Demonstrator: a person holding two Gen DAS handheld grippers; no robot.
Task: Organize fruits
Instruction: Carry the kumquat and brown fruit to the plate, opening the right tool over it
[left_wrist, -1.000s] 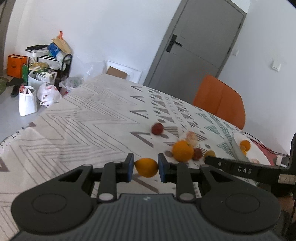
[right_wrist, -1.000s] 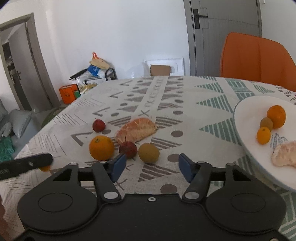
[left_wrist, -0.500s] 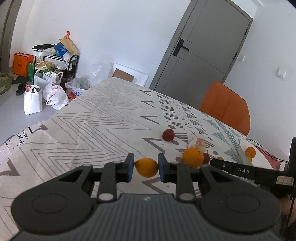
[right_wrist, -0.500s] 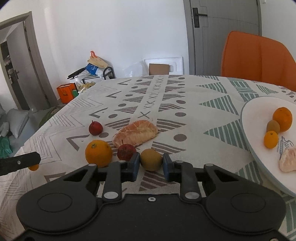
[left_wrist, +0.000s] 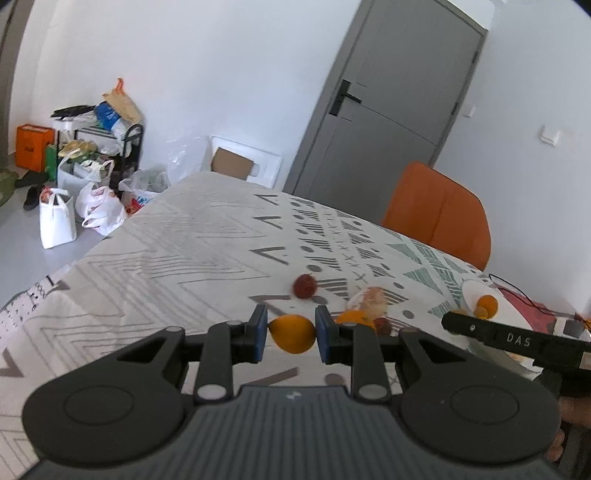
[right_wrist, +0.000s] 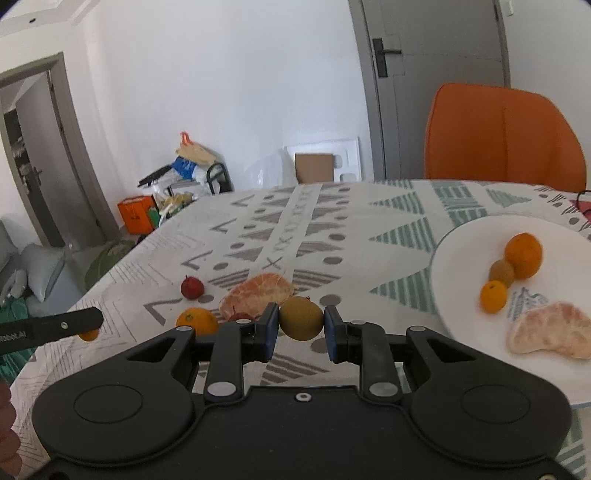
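Observation:
My left gripper is shut on a small orange, held just above the patterned tablecloth. My right gripper is shut on a brown-green round fruit, lifted off the cloth. Still on the table lie a larger orange, a small red fruit, a peeled pomelo piece and a dark red fruit half hidden behind the right fingers. A white plate at the right holds an orange, a small orange, a brown fruit and a pomelo segment.
An orange chair stands behind the table's far edge, with a grey door beyond it. Bags and a cluttered rack sit on the floor at the left. The other gripper's black finger reaches in from the left in the right wrist view.
My right gripper went from open to shut on the brown-green fruit and lifted it slightly. The left gripper kept its hold on the small orange and rose a little.

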